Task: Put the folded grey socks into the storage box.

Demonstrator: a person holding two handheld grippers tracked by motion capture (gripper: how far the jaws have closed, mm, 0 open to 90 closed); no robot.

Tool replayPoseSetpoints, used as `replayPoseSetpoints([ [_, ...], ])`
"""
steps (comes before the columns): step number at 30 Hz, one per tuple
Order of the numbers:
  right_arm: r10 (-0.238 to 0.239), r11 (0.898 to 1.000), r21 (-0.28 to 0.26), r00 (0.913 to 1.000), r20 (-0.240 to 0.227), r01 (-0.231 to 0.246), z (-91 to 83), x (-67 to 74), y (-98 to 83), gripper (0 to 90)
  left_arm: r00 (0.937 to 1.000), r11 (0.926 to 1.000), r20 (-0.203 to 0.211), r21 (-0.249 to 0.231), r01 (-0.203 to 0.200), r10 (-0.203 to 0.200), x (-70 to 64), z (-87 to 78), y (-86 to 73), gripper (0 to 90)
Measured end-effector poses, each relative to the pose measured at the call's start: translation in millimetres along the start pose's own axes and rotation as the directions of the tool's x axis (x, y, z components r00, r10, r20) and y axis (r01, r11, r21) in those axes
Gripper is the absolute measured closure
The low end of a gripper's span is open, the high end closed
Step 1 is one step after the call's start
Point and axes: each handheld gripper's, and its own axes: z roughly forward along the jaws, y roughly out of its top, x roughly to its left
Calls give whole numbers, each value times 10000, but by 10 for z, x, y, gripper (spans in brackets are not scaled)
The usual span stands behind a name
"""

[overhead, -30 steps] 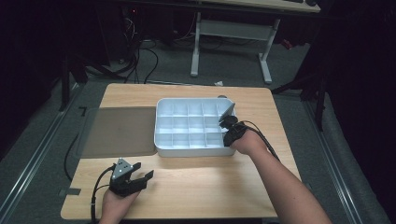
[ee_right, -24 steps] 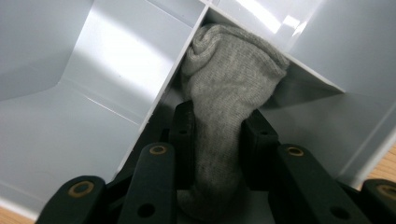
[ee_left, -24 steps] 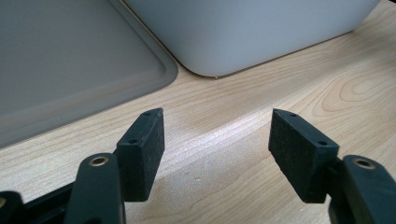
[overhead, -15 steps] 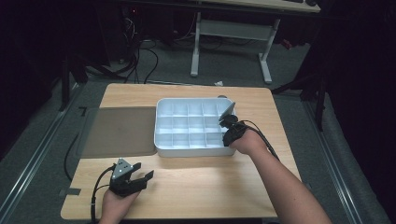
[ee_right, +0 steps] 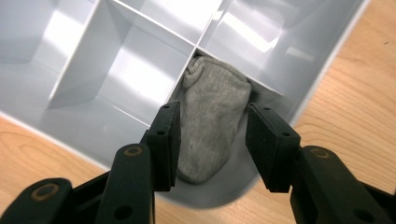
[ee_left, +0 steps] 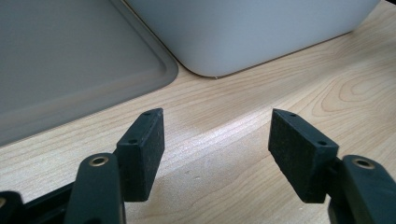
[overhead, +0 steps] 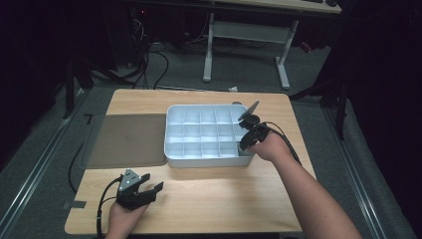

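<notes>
While opening, right tool straddles grey sock, corner compartment, pads apart

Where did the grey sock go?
The grey sock lies in the near right corner compartment of the white divided tray, between the right hand-held gripper's open jaws.

A divided tray sits on the table, right of centre, with a flat mat touching its left side. A rolled sock lies in the tray's near right corner compartment. The left gripper rests near the table's near left edge.
</notes>
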Motion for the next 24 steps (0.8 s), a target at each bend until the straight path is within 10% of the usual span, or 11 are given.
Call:
replayPoseSetpoints([
  [8,-300,9975,638,9995,-73,304,92,40,-84,850,10000,10000,45,51,27,-27,2,1,0,372],
  [17,-331,9943,1011,9994,-90,339,351,64,-103,842,10000,10000,51,46,43,-43,4,0,-1,372],
  [24,-146,9991,405,9999,1,145,152,34,-34,823,9999,10000,76,49,73,-74,2,-1,-1,373],
])
